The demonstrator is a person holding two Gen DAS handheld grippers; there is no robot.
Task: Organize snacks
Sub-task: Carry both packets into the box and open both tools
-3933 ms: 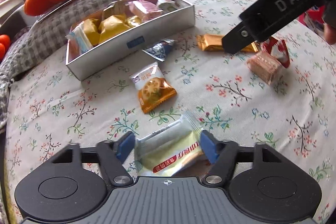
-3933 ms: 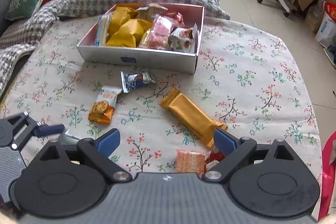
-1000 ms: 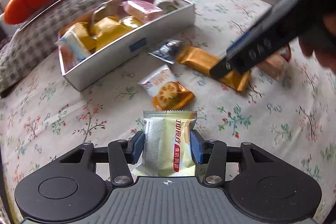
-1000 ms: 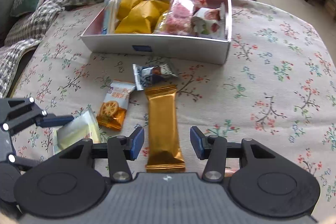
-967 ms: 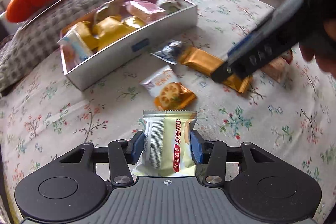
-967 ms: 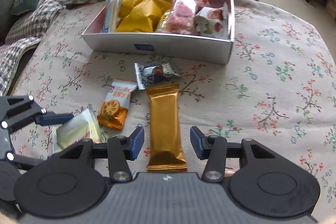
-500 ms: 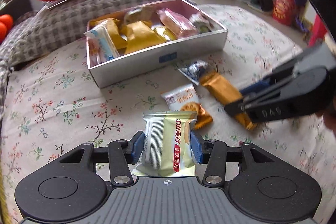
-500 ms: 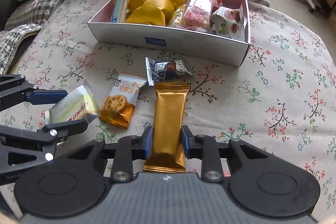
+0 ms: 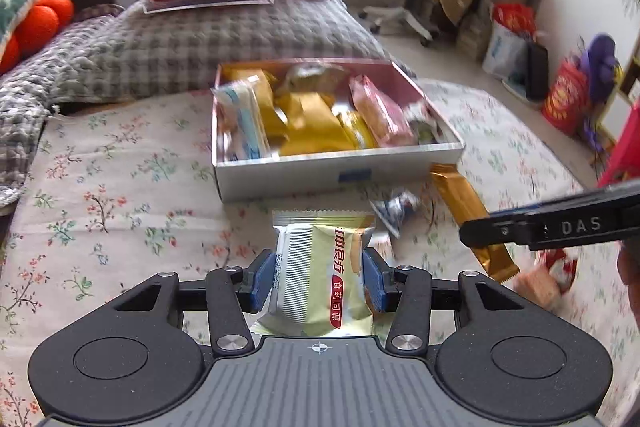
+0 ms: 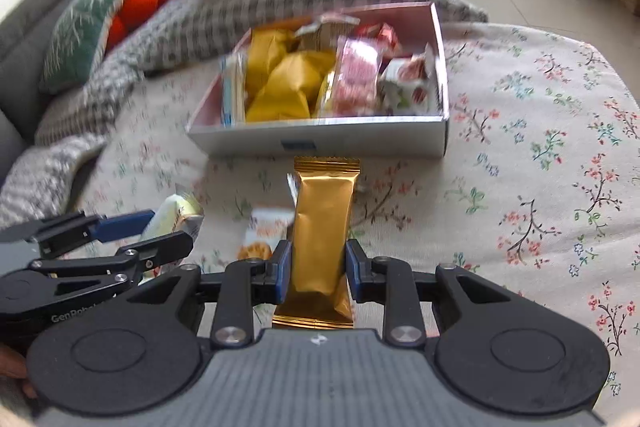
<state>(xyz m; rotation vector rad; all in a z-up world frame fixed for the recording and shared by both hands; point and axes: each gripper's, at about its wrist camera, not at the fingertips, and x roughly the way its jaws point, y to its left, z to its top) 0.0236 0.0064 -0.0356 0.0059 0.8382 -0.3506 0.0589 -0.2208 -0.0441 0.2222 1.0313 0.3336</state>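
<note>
Looking past your left gripper (image 9: 319,281), its pale green packet (image 9: 320,275) blocks the cloth right in front, so the orange cookie packet (image 10: 256,247) is nearly gone from that view and shows only partly in the right wrist view. Your left jaws are clamped on that green packet, which is up off the cloth. Your right gripper (image 10: 315,269) is closed tight on the gold bar (image 10: 322,231), lower end tucked out of sight against the gripper body, top end reaching toward the front wall of the silver box (image 10: 320,137). Both views are blurry, so labels on the snacks inside the box can't be read. The blue-silver wrapper (image 9: 394,207) lies on the floral cloth (image 10: 540,187) just in front of the box, half hidden behind the bar in the right view. A pinkish wafer pack (image 9: 536,285) sits low right, partly under your right gripper. The box is crammed full. Open cloth lies left and right of it; the grey checked pillow (image 9: 224,43) crowds its far side.
</note>
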